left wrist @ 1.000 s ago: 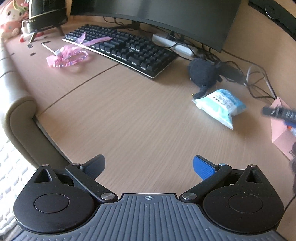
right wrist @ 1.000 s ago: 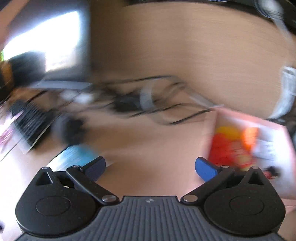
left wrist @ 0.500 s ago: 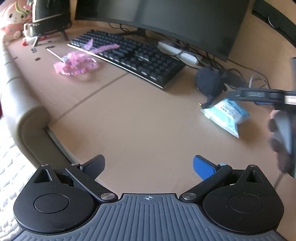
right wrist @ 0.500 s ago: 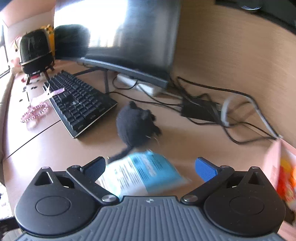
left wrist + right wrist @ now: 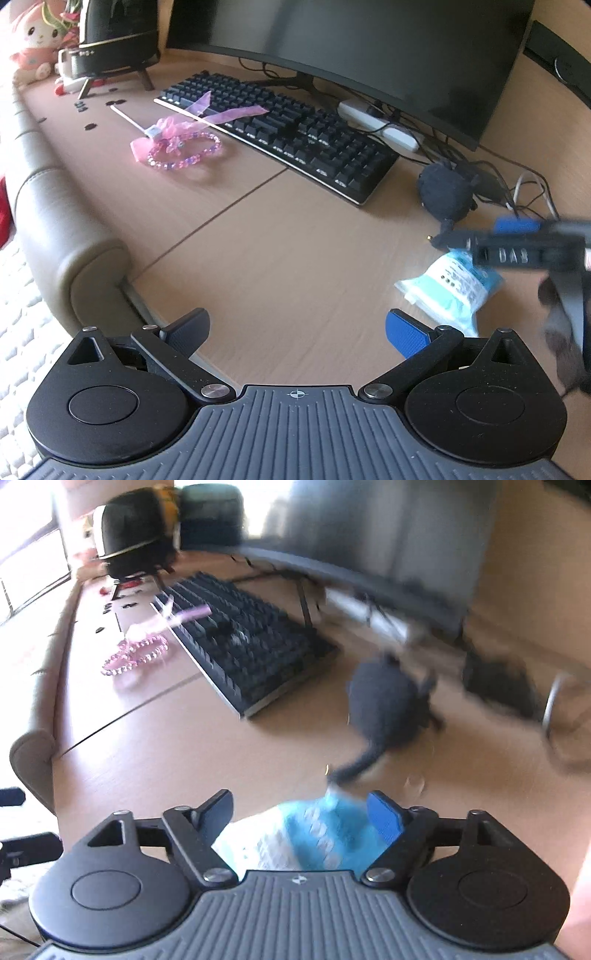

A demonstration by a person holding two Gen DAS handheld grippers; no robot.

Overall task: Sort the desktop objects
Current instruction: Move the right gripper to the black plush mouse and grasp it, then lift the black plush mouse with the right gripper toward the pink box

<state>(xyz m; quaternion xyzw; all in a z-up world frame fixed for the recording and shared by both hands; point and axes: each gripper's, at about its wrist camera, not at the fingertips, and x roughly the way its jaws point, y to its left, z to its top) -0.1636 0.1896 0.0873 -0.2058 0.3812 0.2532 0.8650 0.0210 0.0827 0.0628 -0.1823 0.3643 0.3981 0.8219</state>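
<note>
Right wrist view shows our right gripper (image 5: 299,814) spread around the tissue pack (image 5: 295,834), perhaps not yet touching; it lies beside the black plush (image 5: 388,701). Our left gripper (image 5: 295,332) hangs unclenched over bare desk (image 5: 277,258) near its front edge.

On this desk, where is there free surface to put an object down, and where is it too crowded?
Free: the bare wood between the keyboard, the padded desk edge and the tissue pack. A smaller patch lies between the pink bead bracelet and that edge. Crowded: the cables and black plush toy behind the pack.
</note>
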